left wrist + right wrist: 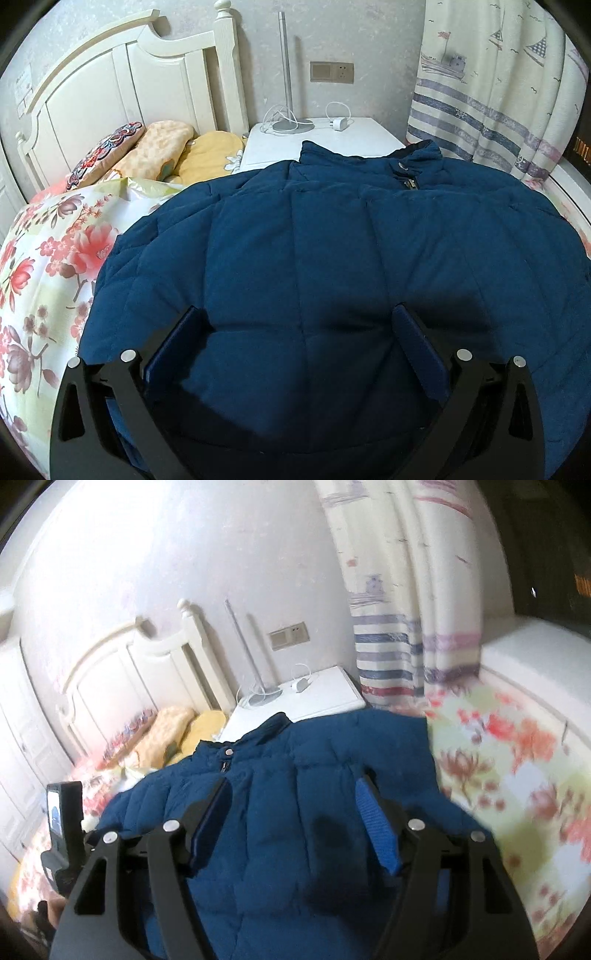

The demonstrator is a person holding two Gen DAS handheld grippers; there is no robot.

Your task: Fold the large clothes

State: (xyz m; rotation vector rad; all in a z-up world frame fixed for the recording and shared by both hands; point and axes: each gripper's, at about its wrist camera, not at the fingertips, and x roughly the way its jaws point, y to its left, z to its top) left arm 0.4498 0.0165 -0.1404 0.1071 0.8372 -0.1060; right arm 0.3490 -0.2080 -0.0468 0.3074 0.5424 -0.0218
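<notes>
Open tools [295, 325] over blue jacket [332, 236]

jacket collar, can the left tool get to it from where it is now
Probably yes. The left tool hangs open over the lower part of the blue jacket, and nothing lies between it and the collar at the far end by the nightstand. It would need to travel forward across the jacket.

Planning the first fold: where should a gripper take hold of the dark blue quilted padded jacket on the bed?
Probably the dark blue quilted padded jacket at its left shoulder edge, coming from the floral bedspread side: the edge lies exposed and thin enough to pinch, whereas the middle is flat and puffy.
</notes>
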